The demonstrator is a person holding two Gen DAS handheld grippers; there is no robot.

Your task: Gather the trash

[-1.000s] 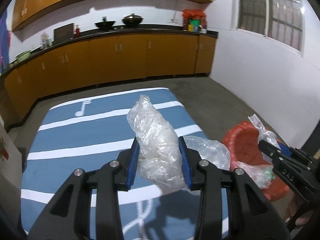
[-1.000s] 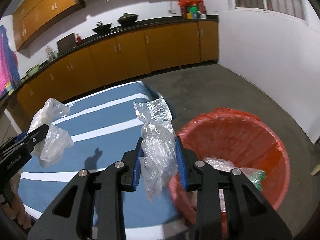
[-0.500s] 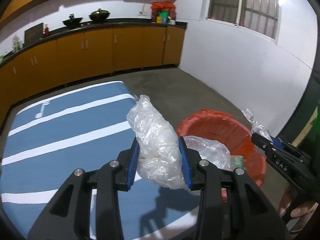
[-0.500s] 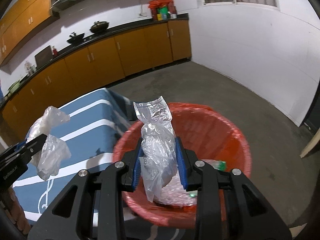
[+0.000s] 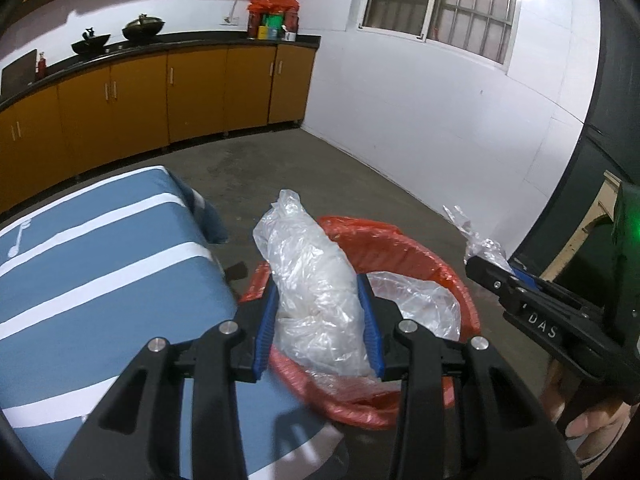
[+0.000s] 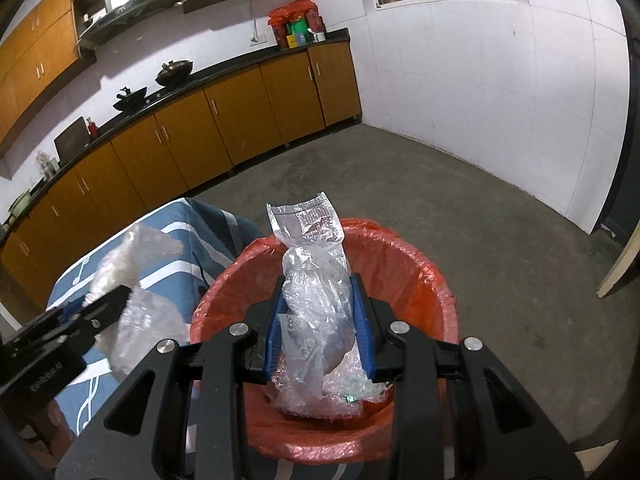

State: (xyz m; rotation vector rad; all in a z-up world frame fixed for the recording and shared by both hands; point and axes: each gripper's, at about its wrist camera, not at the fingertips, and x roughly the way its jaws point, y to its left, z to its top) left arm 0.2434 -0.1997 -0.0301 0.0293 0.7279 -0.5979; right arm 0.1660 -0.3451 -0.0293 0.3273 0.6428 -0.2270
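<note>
In an orange-cabinet kitchen, beside the blue striped table (image 5: 100, 264), both grippers have swung over the red-lined bin (image 6: 416, 280), left gripper (image 5: 318, 320) clamping a crumpled clear bag (image 5: 312, 280), right gripper (image 6: 318, 328) a bubble-wrap pouch (image 6: 312, 264).

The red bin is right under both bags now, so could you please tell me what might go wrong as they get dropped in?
1. The left gripper holds its crumpled clear bag near the red bin's rim beside the blue striped cloth; released here, it may fall outside.
2. The clear wrapper in the right gripper is light film and could cling to the blue fingers.
3. The bin already holds plastic, so new pieces may ride high.
</note>
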